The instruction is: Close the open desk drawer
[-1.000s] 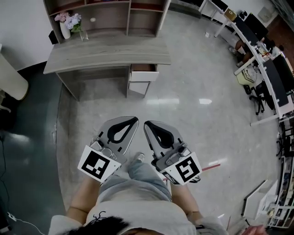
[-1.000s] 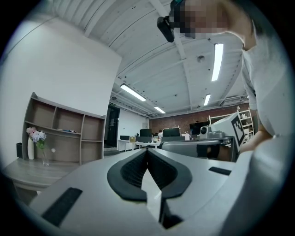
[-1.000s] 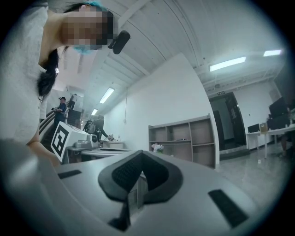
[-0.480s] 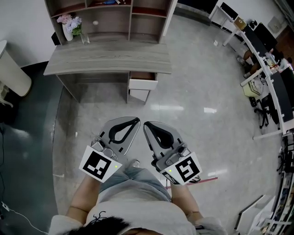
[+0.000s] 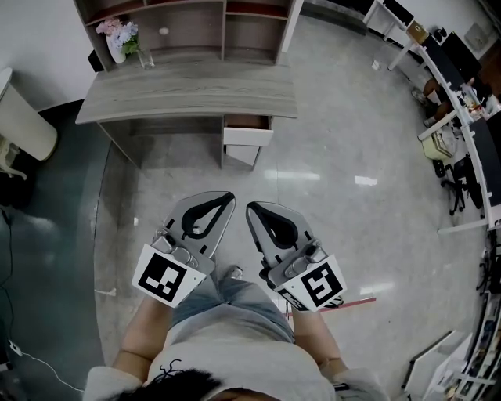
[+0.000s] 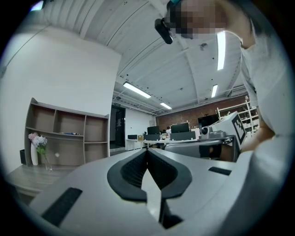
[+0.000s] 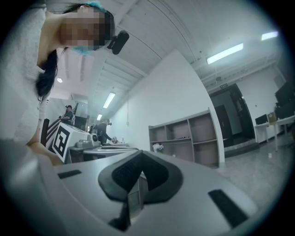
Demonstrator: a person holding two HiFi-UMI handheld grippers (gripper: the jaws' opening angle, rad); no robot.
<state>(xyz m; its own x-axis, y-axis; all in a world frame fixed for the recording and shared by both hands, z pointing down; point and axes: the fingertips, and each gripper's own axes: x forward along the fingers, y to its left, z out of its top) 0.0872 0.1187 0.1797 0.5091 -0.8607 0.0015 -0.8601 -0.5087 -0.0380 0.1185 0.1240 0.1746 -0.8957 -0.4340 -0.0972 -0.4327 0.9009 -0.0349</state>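
The grey wooden desk point(image 5: 188, 95) stands across the floor from me. Its top drawer point(image 5: 247, 133), white-fronted, is pulled out at the desk's right end, showing a brown inside. My left gripper point(image 5: 228, 196) and right gripper point(image 5: 250, 207) are held side by side in front of my body, well short of the desk and pointing toward it. Both are shut with nothing between the jaws. The left gripper view has its tips point(image 6: 147, 150) closed together; the right gripper view shows the same point(image 7: 140, 153). The drawer is hidden in both gripper views.
A brown shelf unit point(image 5: 196, 22) rises behind the desk, with a vase of flowers point(image 5: 117, 37) on the desk's left end. Office desks and chairs point(image 5: 462, 117) line the right side. A white rounded object point(image 5: 23, 117) and dark flooring point(image 5: 47, 235) lie at left.
The person has stepped a little, so the desk and drawer have shifted slightly in the head view. Both grippers stay shut and held in the same pose.
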